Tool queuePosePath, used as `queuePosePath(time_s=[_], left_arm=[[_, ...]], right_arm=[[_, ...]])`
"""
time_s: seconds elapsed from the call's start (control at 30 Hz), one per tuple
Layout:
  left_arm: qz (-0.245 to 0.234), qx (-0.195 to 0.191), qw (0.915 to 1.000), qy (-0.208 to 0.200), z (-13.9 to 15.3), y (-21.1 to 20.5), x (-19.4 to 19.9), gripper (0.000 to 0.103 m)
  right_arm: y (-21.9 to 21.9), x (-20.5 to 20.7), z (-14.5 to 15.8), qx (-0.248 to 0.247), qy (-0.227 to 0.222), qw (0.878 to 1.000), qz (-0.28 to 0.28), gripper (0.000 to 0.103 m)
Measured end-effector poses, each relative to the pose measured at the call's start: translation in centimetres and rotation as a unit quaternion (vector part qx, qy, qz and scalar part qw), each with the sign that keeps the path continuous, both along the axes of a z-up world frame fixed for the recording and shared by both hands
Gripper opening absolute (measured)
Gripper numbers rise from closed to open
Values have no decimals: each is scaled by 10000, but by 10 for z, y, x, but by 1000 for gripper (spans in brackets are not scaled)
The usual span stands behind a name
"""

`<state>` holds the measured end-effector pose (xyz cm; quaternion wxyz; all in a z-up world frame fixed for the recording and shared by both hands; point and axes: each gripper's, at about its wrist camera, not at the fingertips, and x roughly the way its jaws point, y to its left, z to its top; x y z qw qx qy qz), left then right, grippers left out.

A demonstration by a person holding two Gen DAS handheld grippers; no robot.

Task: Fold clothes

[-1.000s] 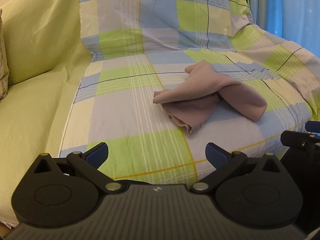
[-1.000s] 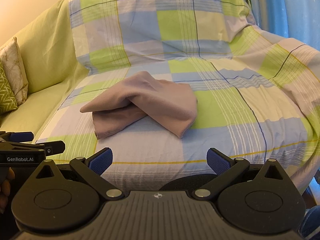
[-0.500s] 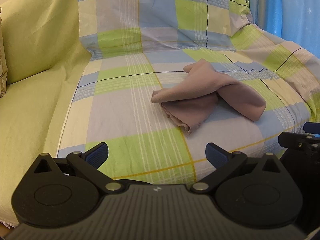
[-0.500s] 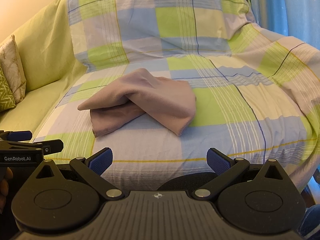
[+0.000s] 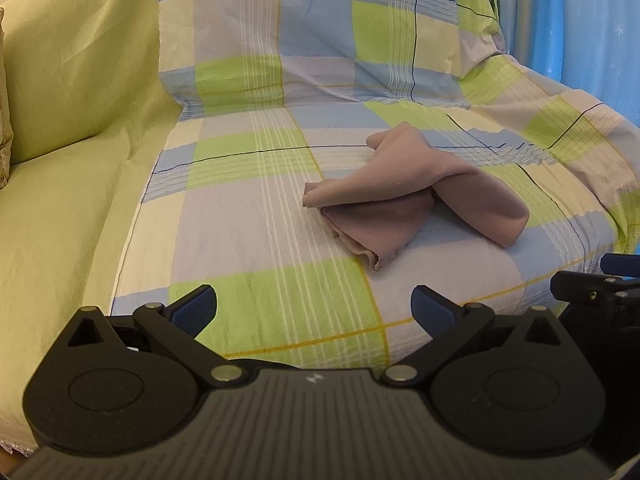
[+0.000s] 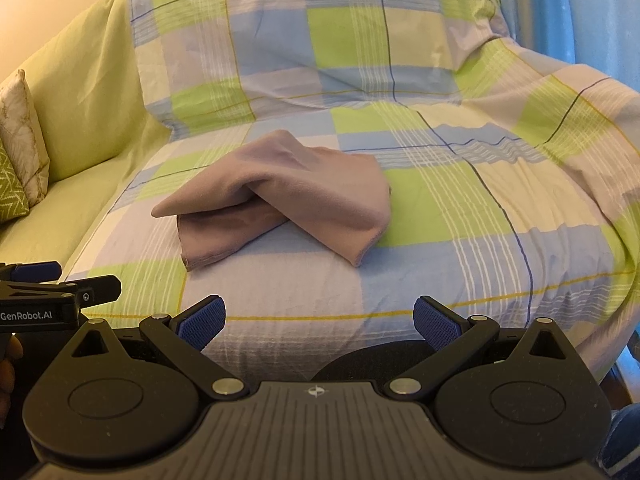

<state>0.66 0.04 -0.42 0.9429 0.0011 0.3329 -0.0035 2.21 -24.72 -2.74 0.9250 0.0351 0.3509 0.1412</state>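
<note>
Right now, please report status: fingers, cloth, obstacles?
Left gripper open, empty. Right gripper open, empty. Mauve cloth crumpled on checked sheet, untouched. Nothing blocking.

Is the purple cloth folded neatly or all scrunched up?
Scrunched up. The purple cloth lies in a loose heap on the checked sheet, with layers crossing over each other and uneven edges.
</note>
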Motion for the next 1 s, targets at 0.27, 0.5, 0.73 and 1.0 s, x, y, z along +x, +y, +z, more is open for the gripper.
queuePosePath(time_s=[0.27,0.5,0.73,1.0], left_arm=[[-15,41,10000,23,0,0,0,102],[-23,70,10000,35,1,-2,0,102],[-32,45,10000,36,0,0,1,102],[-31,55,10000,40,0,-1,1,102]], right_arm=[[-2,0,0,67,26,10000,-18,103],[-3,1,0,134,60,9999,-40,103],[-4,2,-1,155,83,9998,-58,103],[-4,3,-1,158,96,9998,-99,103]])
